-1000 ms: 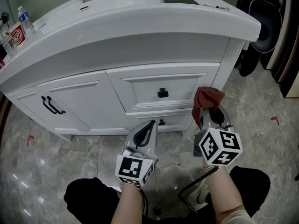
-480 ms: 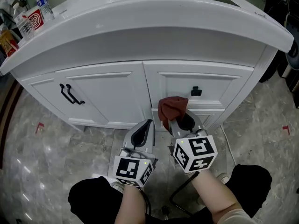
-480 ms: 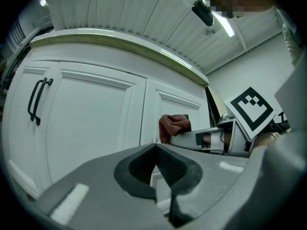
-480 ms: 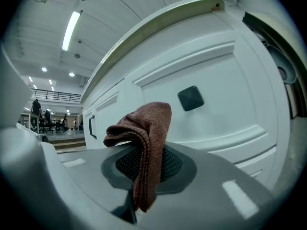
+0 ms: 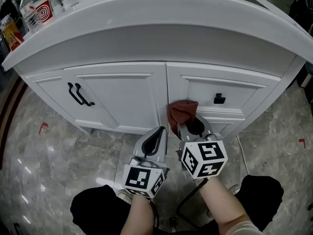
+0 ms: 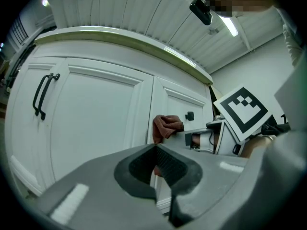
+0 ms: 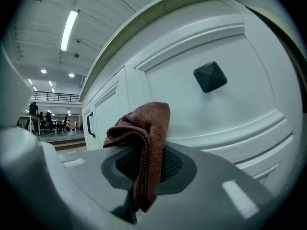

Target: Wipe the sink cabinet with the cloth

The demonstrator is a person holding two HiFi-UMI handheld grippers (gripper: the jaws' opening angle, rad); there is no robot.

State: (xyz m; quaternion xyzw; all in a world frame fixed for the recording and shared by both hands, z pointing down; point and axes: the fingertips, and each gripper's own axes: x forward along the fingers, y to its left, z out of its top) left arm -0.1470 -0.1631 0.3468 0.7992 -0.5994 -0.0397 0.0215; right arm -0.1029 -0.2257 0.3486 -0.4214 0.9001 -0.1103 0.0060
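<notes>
Cloth [image 5: 182, 112] clamped in right gripper [image 5: 190, 125]; contact with sink cabinet [image 5: 120, 94] unclear.

Grey left gripper [image 5: 157, 133], grey right gripper [image 5: 190, 126], white cubes [image 5: 204, 158] (black square markers), dark trousers [image 5: 93, 207]

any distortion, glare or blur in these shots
Head view: fisheye bows the white wooden sink cabinet; light glare on the glossy grey marble floor. Left gripper view: strong barrel distortion, dark corners. Right gripper view: same vignette; the reddish-brown cloth is sharp.
</notes>
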